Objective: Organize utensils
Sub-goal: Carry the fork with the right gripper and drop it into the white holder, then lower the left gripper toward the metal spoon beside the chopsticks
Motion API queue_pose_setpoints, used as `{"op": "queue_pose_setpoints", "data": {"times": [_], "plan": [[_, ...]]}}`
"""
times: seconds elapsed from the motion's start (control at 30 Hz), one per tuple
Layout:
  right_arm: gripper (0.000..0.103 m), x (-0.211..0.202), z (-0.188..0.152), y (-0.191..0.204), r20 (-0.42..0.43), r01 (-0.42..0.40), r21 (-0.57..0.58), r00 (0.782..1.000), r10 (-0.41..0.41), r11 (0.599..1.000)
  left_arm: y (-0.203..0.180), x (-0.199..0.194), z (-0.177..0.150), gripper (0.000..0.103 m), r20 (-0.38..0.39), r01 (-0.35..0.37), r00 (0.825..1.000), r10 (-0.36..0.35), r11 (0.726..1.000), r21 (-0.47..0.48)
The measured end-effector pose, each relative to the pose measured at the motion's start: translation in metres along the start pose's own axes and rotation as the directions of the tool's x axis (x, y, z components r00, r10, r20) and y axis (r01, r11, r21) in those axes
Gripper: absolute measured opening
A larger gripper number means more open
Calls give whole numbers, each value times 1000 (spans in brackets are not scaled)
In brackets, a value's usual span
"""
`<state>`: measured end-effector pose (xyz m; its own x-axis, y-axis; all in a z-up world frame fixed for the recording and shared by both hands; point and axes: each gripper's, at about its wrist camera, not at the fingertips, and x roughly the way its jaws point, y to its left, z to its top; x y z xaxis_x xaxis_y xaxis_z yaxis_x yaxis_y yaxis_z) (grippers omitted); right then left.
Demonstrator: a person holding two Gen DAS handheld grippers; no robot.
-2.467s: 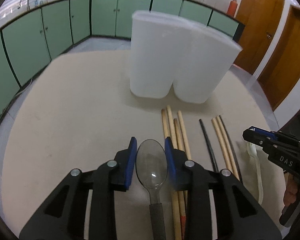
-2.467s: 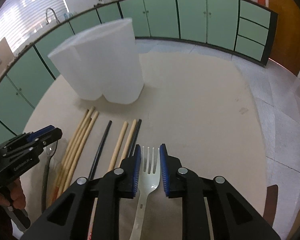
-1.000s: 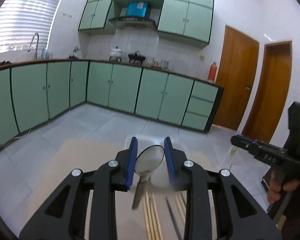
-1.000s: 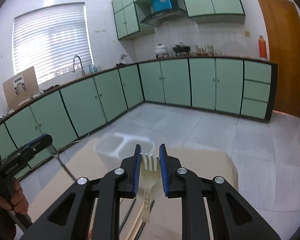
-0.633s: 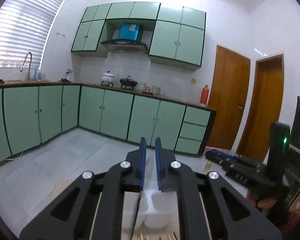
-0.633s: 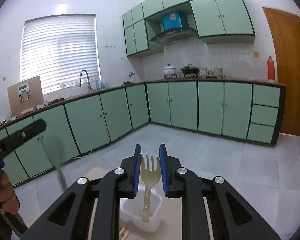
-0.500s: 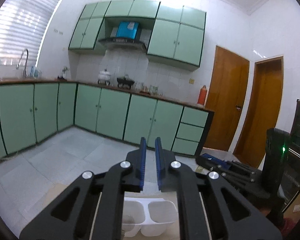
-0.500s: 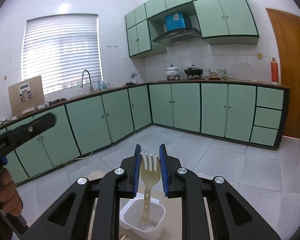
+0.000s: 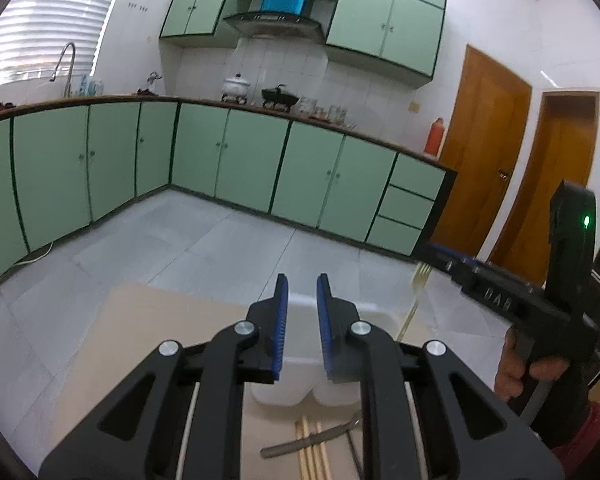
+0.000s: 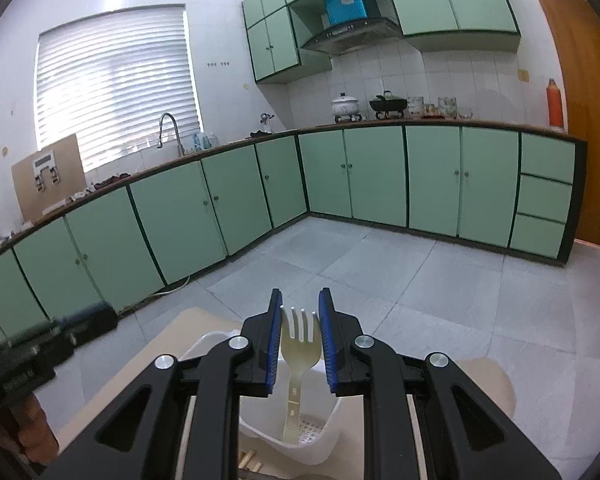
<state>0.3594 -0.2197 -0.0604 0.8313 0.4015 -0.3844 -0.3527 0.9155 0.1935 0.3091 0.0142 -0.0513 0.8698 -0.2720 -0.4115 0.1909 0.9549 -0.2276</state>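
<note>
I read the step in hand as the drop-off: cutlery goes from the counter (image 9: 148,320) into the white two-cup holder (image 9: 300,392)

Left tongs (image 9: 301,322): they sit above the holder, pointing down over its left cup. Nothing is between the blue pads, and the jaws are opening from a narrow gap. I see no spoon in them. A grey utensil (image 9: 312,438) lies on the counter just in front of the holder, across a bundle of wooden chopsticks (image 9: 312,452); I cannot tell from this view what kind of utensil it is.

Right tongs (image 10: 299,340): the jaws are nearly closed and clamped on the head of a pale plastic fork (image 10: 298,364). The fork hangs tines up, handle down, with its lower end inside the holder's near cup, over the perforated bottom. In the left wrist view the same fork shows at the right, tilted above the holder's far rim.

Next move, as I judge it:
1. Lower the right tongs a little so the fork handle nears the cup bottom
2. Open the right tongs and let the fork settle against the wall
3. Send the left tongs down to the counter for the next piece

Risk: a high release may let the fork tip out over the rim
</note>
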Motion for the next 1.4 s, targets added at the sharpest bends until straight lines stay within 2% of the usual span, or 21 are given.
{"op": "queue_pose_setpoints", "data": {"times": [0.07, 0.17, 0.37, 0.5, 0.67, 0.77, 0.83, 0.87, 1.07, 1.17, 1.3, 1.4], "plan": [[18, 2, 0, 3, 6, 7, -4, 1000, -7, 1000, 3, 1, -6, 19, -14, -19, 1000, 19, 1000, 8], [18, 0, 1, 8, 21, 19, -26, 1000, -18, 999, 4, 3, -10, 19, -28, -36, 999, 36, 999, 26], [18, -7, 16, 11, 80, 29, -31, 996, -27, 999, 0, 8, 2, 19, 1, -42, 999, 42, 998, 56], [18, 1, 15, 13, 83, 62, -59, 995, -57, 996, -2, 17, 8, 23, 7, -48, 999, 48, 996, 69], [18, 19, -4, 15, 41, 86, -86, 996, -82, 993, 1, 31, 7, 23, -14, -61, 998, 62, 995, 75], [19, 27, -13, 14, -5, 46, -75, 999, -46, 996, 2, 36, 5, 23, -30, -70, 997, 72, 995, 76], [25, 27, -20, 13, -30, 18, -62, 999, -19, 998, 3, 36, 4, 23, -36, -75, 996, 77, 994, 75], [34, 25, -24, 12, -35, 15, -55, 999, -16, 998, 3, 35, 2, 23, -37, -78, 996, 81, 994, 77], [39, -5, -41, 1, -32, 32, 14, 999, -32, 999, 8, 24, -8, 33, -44, -94, 994, 98, 992, 88], [41, -20, -51, -5, -56, 50, 43, 997, -47, 998, 11, 17, -18, 37, -62, -94, 993, 100, 991, 91], [43, -40, -74, -15, -108, 70, 90, 992, -60, 993, 15, 11, -42, 45, -117, -89, 988, 100, 992, 94], [43, -50, -91, -20, -148, 97, 118, 986, -79, 988, 19, 16, -69, 46, -197, -85, 975, 104, 991, 101]]}}
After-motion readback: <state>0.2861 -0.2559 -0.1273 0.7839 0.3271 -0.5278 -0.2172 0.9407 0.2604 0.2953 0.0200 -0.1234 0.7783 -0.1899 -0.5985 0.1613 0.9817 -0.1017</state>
